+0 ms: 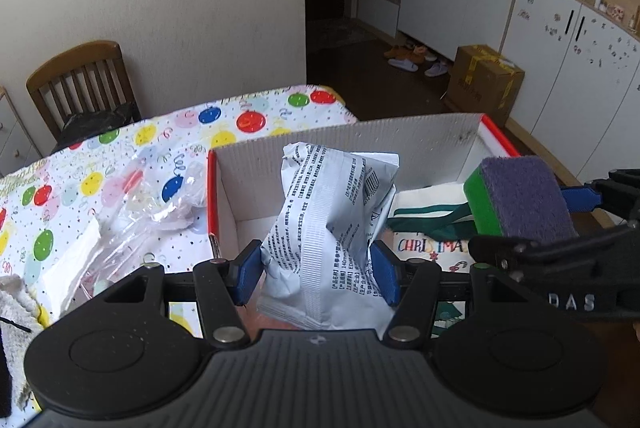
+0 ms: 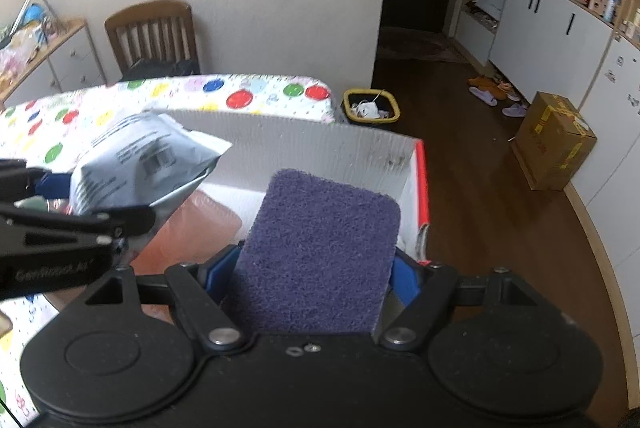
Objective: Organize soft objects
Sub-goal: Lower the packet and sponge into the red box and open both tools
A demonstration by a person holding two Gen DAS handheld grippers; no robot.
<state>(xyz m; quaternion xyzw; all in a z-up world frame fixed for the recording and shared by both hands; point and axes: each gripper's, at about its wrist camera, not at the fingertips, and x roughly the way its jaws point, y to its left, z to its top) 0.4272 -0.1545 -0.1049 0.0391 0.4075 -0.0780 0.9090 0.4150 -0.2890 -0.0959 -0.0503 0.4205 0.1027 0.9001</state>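
My left gripper [image 1: 316,274] is shut on a crumpled white printed packet [image 1: 332,228], its blue pads pinching the packet's waist above the open white cardboard box [image 1: 360,136]. My right gripper [image 2: 312,278] is shut on a purple and green scouring sponge [image 2: 320,252], held over the same box near its right wall [image 2: 416,196]. In the left wrist view the sponge [image 1: 520,200] hangs at the right, above a folded cloth with "CHRISTMAS" lettering [image 1: 428,244] lying in the box. The right wrist view shows the packet [image 2: 140,164] and left gripper's arm [image 2: 60,232] at the left.
The box has red edges and stands on a table with a balloon-print cloth [image 1: 120,156]. Clear plastic bags [image 1: 160,204] and a white towel [image 1: 16,296] lie left of the box. A wooden chair [image 1: 84,84], a bin [image 2: 372,108] and a brown carton [image 2: 552,140] stand beyond.
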